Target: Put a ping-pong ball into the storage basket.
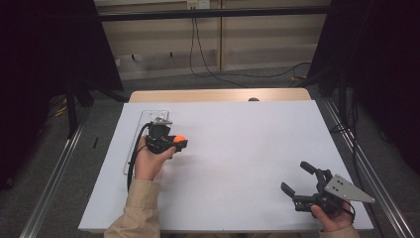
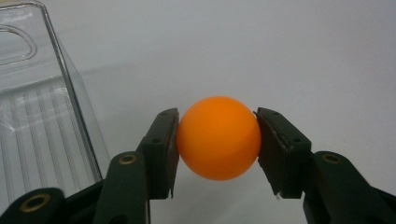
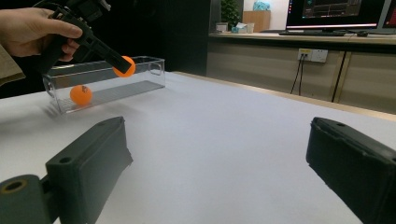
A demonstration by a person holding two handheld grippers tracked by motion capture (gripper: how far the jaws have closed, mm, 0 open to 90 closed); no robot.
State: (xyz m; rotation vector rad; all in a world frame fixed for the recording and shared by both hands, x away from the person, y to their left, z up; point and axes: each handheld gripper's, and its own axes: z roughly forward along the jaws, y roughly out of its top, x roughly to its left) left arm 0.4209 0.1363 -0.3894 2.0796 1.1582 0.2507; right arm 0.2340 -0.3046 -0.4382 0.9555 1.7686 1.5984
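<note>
1. Two black jaws of the left gripper are clamped on an orange ball, one pad pressing each side of it; the ball is lifted clear of the white table.
2. Just left of the held ball lies a clear plastic tray, long and narrow with a ribbed floor, at the table's far left part.
3. One second orange ball rests inside that tray, on its floor near one end, seen in the right gripper view.
4. Seen from that view, the held ball hangs above the tray's near wall, about level with its rim.
5. Left hand wraps the gripper's body, forearm in a tan sleeve coming from the near edge.
6. Right gripper sits at the near right of the table, well apart from the tray, jaws spread wide with nothing between them, held low in the right hand.
</note>
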